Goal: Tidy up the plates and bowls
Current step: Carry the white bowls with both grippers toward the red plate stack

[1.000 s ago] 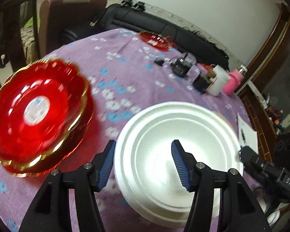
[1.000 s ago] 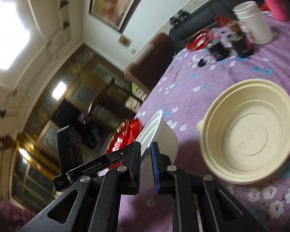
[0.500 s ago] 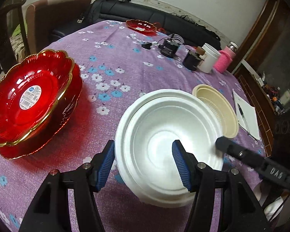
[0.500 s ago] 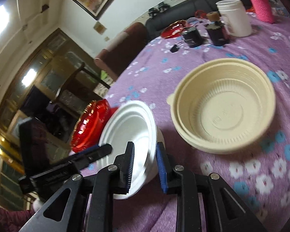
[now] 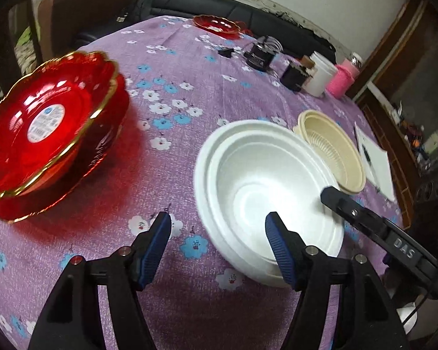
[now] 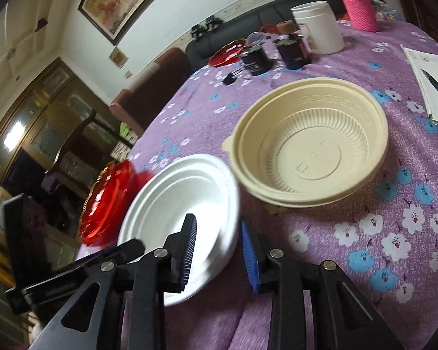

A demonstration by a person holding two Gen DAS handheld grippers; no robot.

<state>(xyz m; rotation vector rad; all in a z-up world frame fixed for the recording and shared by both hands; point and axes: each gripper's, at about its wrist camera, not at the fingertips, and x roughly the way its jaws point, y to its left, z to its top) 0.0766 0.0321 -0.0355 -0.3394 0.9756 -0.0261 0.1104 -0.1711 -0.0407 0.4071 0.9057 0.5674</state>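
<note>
"DAS" marks the right gripper (image 6: 217,246), jaws just parted astride the white foam bowls' (image 5: 265,183) rim. Left gripper (image 5: 217,242) released. Beside them: empty beige bowl (image 6: 309,143).

white bowls (image 5: 265,180) | cream bowls (image 6: 309,148) | red plates (image 5: 46,134) | purple floral tablecloth (image 5: 166,157)

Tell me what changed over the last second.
The right gripper lowered the white foam bowl into the white stack and its jaws have just been opening, freeing the rim. The left gripper has been opening, empty. The red scalloped plates and beige plastic bowls stayed put.
</note>
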